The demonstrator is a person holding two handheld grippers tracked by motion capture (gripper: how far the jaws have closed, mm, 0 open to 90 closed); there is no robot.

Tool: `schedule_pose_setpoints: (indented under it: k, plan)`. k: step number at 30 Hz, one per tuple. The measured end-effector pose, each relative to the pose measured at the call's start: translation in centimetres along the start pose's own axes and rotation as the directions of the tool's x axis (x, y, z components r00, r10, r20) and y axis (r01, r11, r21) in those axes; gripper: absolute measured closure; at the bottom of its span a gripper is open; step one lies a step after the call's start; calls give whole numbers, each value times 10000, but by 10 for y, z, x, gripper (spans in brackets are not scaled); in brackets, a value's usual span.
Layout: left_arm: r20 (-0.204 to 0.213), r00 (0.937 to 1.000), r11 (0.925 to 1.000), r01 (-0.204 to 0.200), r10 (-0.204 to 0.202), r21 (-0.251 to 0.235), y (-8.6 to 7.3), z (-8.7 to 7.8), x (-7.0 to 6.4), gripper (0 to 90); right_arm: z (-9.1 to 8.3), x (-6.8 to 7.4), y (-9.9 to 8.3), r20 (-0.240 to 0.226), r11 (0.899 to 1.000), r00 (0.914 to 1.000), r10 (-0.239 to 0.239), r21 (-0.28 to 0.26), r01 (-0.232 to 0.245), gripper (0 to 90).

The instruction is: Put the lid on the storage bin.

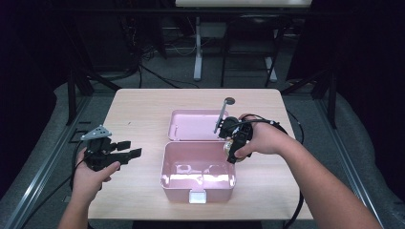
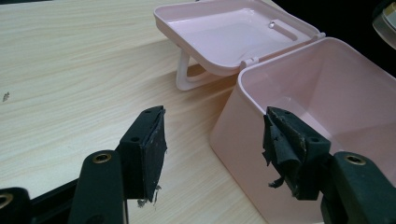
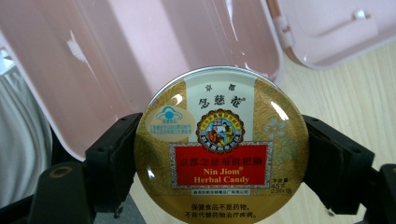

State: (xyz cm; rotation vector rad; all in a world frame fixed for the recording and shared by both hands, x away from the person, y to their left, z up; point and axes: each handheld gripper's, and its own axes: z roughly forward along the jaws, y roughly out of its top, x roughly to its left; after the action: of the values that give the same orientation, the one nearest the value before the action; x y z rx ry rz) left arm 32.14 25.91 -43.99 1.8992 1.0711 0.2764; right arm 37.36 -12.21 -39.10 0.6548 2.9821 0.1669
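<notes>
From the high view, the right gripper [image 1: 235, 143] hangs over the two o'clock corner of the open pink box [image 1: 198, 183] at the table's [image 1: 138, 109] centre, with the round tin [image 1: 229, 146] between its jaws, while the left gripper [image 1: 125, 151] hovers at the box's nine o'clock, jaws apart. In the left gripper view, the left gripper [image 2: 212, 149] gapes empty just beside the box wall [image 2: 243, 140], the flat lid [image 2: 233, 35] lying at twelve o'clock. In the right gripper view, the right gripper [image 3: 219, 158] is clamped on the gold Nin Jiom Herbal Candy tin [image 3: 220, 147], above the box's inside [image 3: 140, 51].
</notes>
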Motion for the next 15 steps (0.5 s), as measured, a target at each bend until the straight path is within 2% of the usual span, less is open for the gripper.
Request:
schedule_pose_setpoints:
  k: [4, 9, 15]
  plan:
    - [-3, 10000, 10000, 3, -3, -3, 0, 0, 1, 392, 1, 5, 6, -8, 9986, 9986, -522, -36, 522, 198]
    - [13, 10000, 10000, 43, -43, 2, 0, 0, 2, 393, 5, 8, 10, -36, 9957, 9957, -922, -11, 922, 198]
    - [9, 10000, 10000, 34, -34, 36, -1, 1, 1, 392, 7, 14, 15, -127, 9889, 9888, -1486, -7, 1486, 197]
